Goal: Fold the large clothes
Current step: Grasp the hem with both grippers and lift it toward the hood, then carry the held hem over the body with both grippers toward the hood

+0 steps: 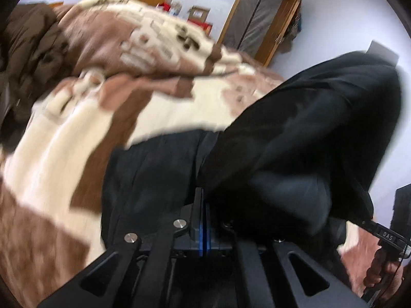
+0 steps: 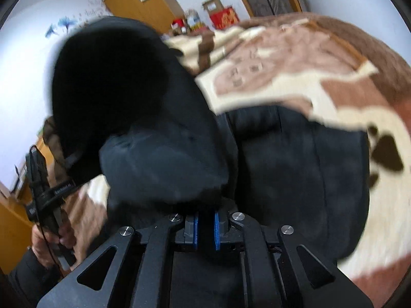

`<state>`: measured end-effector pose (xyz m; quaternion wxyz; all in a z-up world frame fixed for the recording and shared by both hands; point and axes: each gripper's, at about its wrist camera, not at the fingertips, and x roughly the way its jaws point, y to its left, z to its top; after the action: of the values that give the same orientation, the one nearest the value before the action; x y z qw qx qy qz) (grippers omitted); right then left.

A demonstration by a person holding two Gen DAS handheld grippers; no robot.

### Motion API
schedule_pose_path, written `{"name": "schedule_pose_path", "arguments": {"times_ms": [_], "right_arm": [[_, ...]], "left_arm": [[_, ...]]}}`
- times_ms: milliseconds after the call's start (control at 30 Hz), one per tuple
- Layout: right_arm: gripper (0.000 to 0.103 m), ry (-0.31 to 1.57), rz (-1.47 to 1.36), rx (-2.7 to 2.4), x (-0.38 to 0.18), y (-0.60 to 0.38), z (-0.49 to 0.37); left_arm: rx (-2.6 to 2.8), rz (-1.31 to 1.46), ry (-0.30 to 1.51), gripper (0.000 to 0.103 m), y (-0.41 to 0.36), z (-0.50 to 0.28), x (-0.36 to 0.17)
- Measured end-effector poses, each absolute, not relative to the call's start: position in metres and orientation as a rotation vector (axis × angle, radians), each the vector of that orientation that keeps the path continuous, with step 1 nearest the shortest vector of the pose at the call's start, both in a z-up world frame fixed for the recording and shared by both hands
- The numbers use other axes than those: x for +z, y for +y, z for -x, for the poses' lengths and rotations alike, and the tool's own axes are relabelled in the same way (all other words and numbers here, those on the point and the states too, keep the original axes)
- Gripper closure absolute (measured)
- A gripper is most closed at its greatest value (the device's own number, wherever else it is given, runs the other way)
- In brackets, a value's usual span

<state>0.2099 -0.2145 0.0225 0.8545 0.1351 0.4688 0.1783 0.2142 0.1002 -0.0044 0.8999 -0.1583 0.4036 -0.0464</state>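
Note:
A large black padded coat [image 1: 295, 133] lies on the bed, part of it lifted in a bulging fold; it also fills the middle of the right wrist view [image 2: 295, 169]. My left gripper [image 1: 204, 220] has its blue pads pressed together with thin black fabric running between them. My right gripper [image 2: 205, 228] has its blue pads close around a thick bunch of the coat's cloth [image 2: 164, 164]. Each view shows the other gripper's handle held in a hand at the edge. Both views are blurred by motion.
A brown-and-cream patterned blanket [image 1: 84, 138] covers the bed [image 2: 321, 59]. A dark brown garment [image 1: 28, 48] is heaped at the far left. Wooden doors [image 1: 259, 20], red boxes [image 2: 226, 18] and white walls stand behind the bed.

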Motion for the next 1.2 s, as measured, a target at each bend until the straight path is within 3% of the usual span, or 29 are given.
{"name": "schedule_pose_path", "arguments": {"times_ms": [167, 300, 633, 833, 967, 1200], "right_arm": [[0.088, 1.045, -0.278, 0.353, 0.014, -0.226, -0.179], [0.072, 1.047, -0.311, 0.339, 0.022, -0.243, -0.163], [0.072, 0.904, -0.240, 0.385, 0.061, -0.184, -0.217], [0.072, 1.093, -0.168, 0.333, -0.015, -0.166, -0.229], [0.072, 1.100, -0.198, 0.351, -0.051, -0.179, -0.214], [0.072, 1.134, -0.137, 0.323, -0.056, -0.170, -0.198]], "left_arm": [[-0.037, 0.340, 0.977, 0.102, 0.112, -0.172, -0.033], [-0.026, 0.372, 0.988, 0.102, 0.125, -0.134, -0.030], [-0.188, 0.298, 0.810, 0.101, 0.073, -0.181, 0.038], [-0.276, 0.313, 0.943, 0.101, 0.029, -0.205, -0.029], [-0.294, 0.360, 1.038, 0.102, 0.017, -0.190, -0.092], [-0.276, 0.381, 1.030, 0.102, 0.016, -0.180, -0.096]]}}
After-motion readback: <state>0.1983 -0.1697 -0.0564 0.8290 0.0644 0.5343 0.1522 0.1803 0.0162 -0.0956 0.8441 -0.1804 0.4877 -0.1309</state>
